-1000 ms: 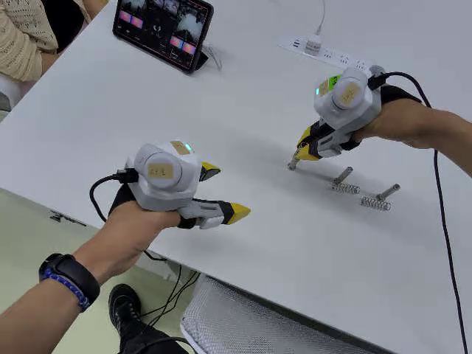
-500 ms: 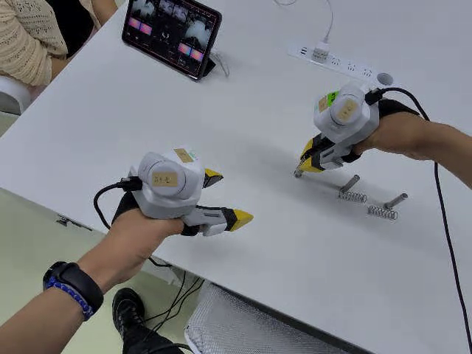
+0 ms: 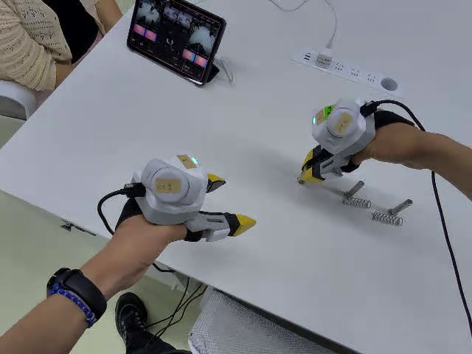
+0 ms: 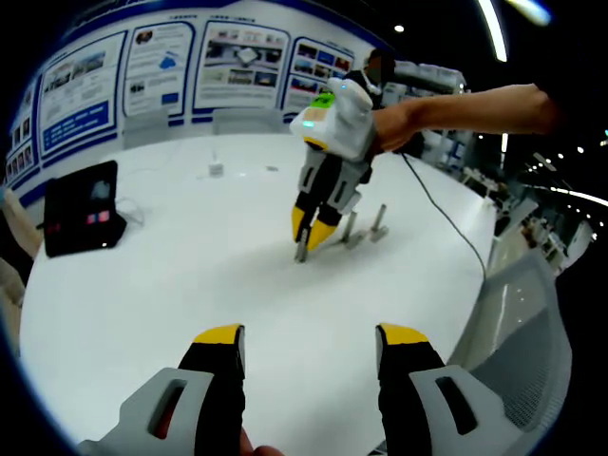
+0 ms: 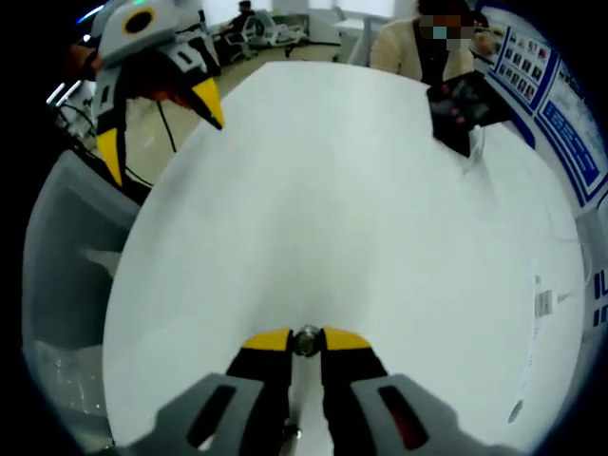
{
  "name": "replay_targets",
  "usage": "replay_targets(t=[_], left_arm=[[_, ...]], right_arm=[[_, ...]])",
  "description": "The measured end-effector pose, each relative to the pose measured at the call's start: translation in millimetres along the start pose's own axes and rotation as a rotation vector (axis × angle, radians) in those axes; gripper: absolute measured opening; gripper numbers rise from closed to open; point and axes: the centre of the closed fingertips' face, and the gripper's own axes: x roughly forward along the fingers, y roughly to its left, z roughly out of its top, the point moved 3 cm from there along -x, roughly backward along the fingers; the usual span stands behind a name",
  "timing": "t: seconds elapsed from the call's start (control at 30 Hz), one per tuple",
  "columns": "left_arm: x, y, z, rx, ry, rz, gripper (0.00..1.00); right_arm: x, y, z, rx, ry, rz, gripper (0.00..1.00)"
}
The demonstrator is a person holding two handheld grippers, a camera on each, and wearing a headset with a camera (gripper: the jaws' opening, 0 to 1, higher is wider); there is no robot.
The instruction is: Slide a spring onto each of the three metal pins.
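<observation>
**Right gripper** (image 3: 308,175): the jaws are pressed onto one pin (image 5: 306,340), whose free end points down out of the tips. The grip is as it was a second ago. Any drop toward the tabletop (image 3: 243,125) is slight, and we cannot tell whether the pin touches it. We see no spring on this pin.

**Left gripper** (image 3: 230,200): the jaws are spread and hold nothing. The pose is unchanged, well ahead of the right jaws.

**Two other pins** (image 3: 355,187): these sit just behind the right jaws, each with one of the springs (image 3: 357,202) against it. We cannot tell whether the springs are threaded on or merely beside them. Neither pin has moved; the shift in the picture is the headset's.

**Reading:** we judge the task unfinished, since the gripped pin has yet to get a spring.

**Room:** bare tabletop lies between the two sets of jaws. The near edge runs just beneath the left jaws. The tablet (image 3: 177,38) stands far ahead of the right jaws, to their right. The power strip (image 3: 346,66) lies well off to their right side.
</observation>
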Motion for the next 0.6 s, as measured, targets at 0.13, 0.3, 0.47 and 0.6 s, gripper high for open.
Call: replay_targets(t=[0.13,0.3,0.47,0.6], left_arm=[[-0.7,-0.1,0.7,0.000,-0.002,0.001,0.57],[-1.3,0.3,0.7,0.000,-0.001,0.003,0.57],[-3.4,1.7,1.7,0.001,-0.004,0.007,0.57],[-4.0,2.1,2.3,0.002,-0.004,0.009,0.57]], right_arm=[[1.1,0.0,0.2,-0.003,0.000,0.002,0.13],[2.2,-0.9,-0.8,-0.004,0.004,0.004,0.13],[4.7,-0.1,-2.4,0.000,0.010,0.012,0.15],[5.4,2.5,-3.6,-0.009,0.013,0.022,0.22]])
